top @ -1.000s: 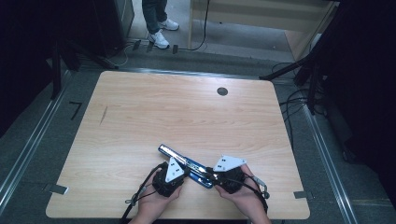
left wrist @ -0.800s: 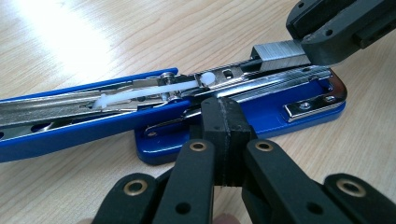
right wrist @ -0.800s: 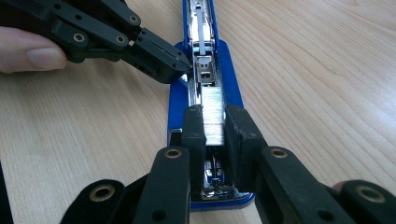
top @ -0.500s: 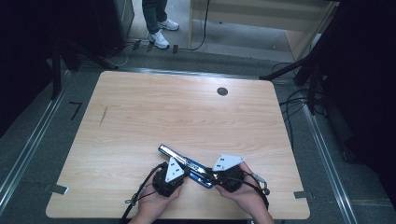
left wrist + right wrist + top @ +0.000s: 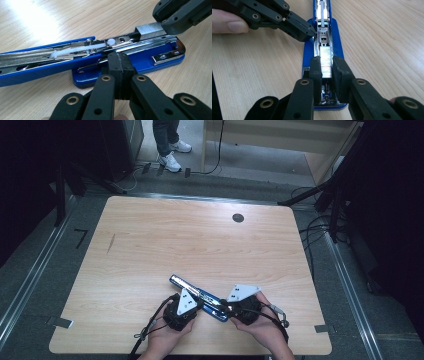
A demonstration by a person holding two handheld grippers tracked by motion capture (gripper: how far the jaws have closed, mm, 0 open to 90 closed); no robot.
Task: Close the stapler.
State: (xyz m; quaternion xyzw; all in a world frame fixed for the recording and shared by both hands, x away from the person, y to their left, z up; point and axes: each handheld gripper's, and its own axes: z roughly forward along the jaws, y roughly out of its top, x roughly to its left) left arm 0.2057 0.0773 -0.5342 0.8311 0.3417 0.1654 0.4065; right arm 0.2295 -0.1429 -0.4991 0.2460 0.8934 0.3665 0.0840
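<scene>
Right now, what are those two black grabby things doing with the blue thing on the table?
A person is loading a blue stapler that lies opened flat on the wooden table. The right gripper has its jaws shut on a strip of staples, set over the stapler's metal channel. The left gripper, jaws together, presses against the side of the stapler to steady it.

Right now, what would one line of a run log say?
stapler: open on table | staple strip: in channel, held by right claw | left claw: shut, against stapler's side

Black grippers (image 5: 182,312), grey plates, seemingly brass-ringed
</scene>
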